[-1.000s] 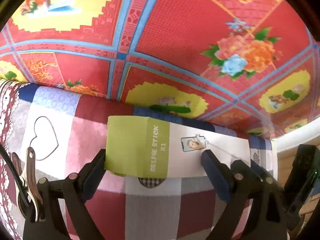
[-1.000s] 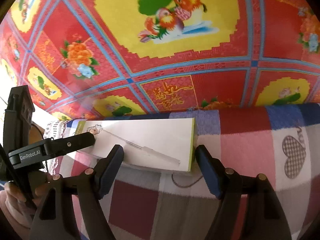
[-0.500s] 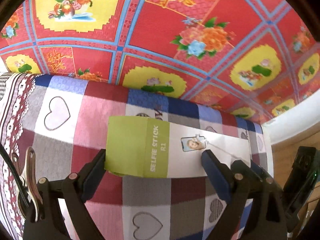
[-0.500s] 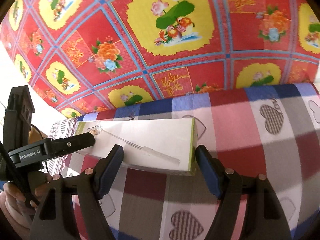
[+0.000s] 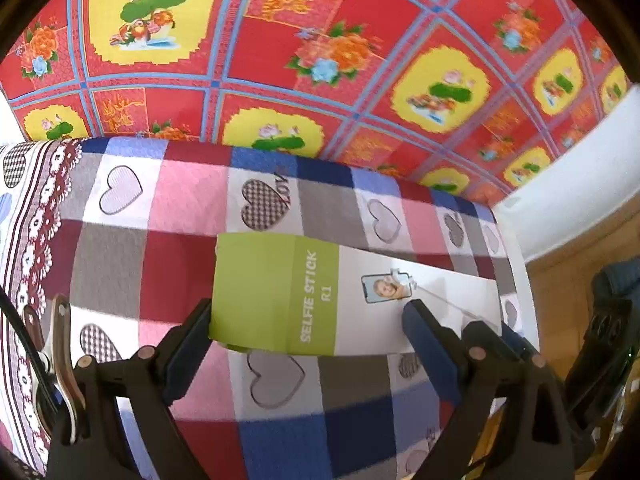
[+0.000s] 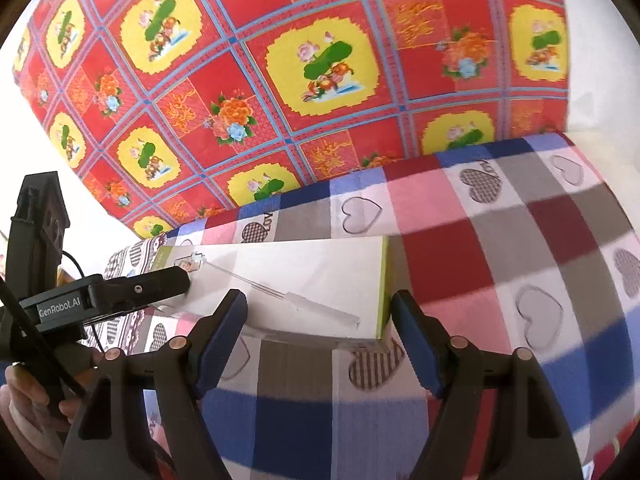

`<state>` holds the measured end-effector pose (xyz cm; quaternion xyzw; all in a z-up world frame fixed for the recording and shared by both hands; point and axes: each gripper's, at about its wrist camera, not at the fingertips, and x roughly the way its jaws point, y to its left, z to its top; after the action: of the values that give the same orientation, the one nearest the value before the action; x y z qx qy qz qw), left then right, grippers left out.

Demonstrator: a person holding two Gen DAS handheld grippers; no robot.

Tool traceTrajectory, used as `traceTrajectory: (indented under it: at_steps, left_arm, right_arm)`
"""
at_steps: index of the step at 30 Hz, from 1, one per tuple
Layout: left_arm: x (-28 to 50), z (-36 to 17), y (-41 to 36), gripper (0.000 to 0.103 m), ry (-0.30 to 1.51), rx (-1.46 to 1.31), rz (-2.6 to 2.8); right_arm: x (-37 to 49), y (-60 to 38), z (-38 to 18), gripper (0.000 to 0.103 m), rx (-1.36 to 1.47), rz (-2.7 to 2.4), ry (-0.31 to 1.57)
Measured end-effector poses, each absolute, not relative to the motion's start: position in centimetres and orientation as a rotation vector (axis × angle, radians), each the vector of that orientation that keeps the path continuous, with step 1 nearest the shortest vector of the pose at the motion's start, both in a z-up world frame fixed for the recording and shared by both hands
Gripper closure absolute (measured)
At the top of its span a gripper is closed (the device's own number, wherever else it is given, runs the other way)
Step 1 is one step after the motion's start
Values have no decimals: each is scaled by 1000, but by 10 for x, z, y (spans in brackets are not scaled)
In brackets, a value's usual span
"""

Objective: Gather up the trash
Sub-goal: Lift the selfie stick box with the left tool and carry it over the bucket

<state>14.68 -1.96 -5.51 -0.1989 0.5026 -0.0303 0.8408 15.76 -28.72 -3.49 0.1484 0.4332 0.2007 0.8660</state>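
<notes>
Both wrist cameras are looking forward along their fingers, close above the checked cloth, with the red patterned sheet filling each upper frame. Both are sharing the box at lower centre; the right view is catching the left gripper at lower left.

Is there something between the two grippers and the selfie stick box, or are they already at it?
Nothing visible stands between: the left gripper and right gripper each straddle one end of the selfie stick box.
</notes>
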Motion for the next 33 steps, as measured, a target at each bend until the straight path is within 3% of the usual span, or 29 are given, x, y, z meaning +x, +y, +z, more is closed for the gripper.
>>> traceTrajectory:
  at_steps: [33]
  left_arm:
    - [66, -38, -166, 9, 1096, -216, -466]
  right_arm:
    - [-19, -411, -21, 27, 462, -8, 790]
